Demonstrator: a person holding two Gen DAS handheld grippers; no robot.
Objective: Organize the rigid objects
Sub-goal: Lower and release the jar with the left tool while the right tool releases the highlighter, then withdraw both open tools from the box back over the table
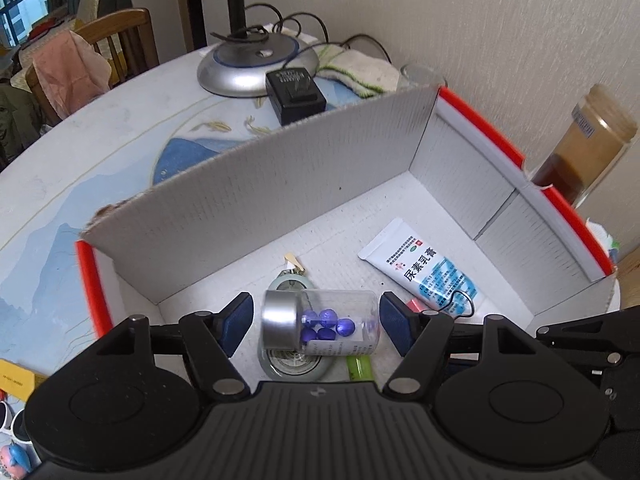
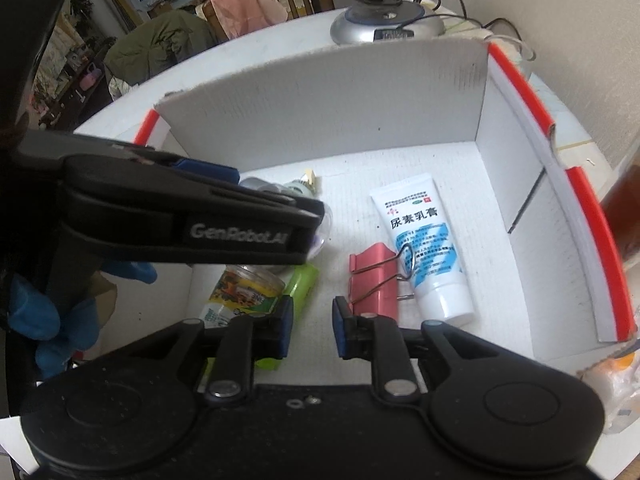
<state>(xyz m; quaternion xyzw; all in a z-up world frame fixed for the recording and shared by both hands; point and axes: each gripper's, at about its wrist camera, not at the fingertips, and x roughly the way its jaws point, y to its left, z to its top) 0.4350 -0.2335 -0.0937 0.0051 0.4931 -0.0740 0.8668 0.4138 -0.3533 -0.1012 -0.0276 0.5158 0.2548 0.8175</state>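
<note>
A white cardboard box with red edges (image 1: 472, 184) (image 2: 520, 184) sits on the table. Inside lie a white cream tube (image 1: 424, 268) (image 2: 424, 240), a pink binder clip (image 2: 374, 284), a green lighter (image 2: 302, 280) (image 1: 360, 368), a tape roll (image 1: 292, 364) and a small labelled jar (image 2: 240, 292). My left gripper (image 1: 316, 326) is open inside the box; a clear bottle with a silver cap and purple pills (image 1: 320, 324) lies between its pads, touching neither. My right gripper (image 2: 312, 328) is open and empty above the box's near part. The left gripper (image 2: 192, 216) crosses the right wrist view.
Beyond the box stand a silver lamp base (image 1: 252, 64) with cables, a black power adapter (image 1: 294, 96), a folded cloth (image 1: 356, 68) and a glass (image 1: 420, 74). A tall brown jar (image 1: 584, 140) stands by the wall at right. Wooden chairs (image 1: 116, 40) stand past the table.
</note>
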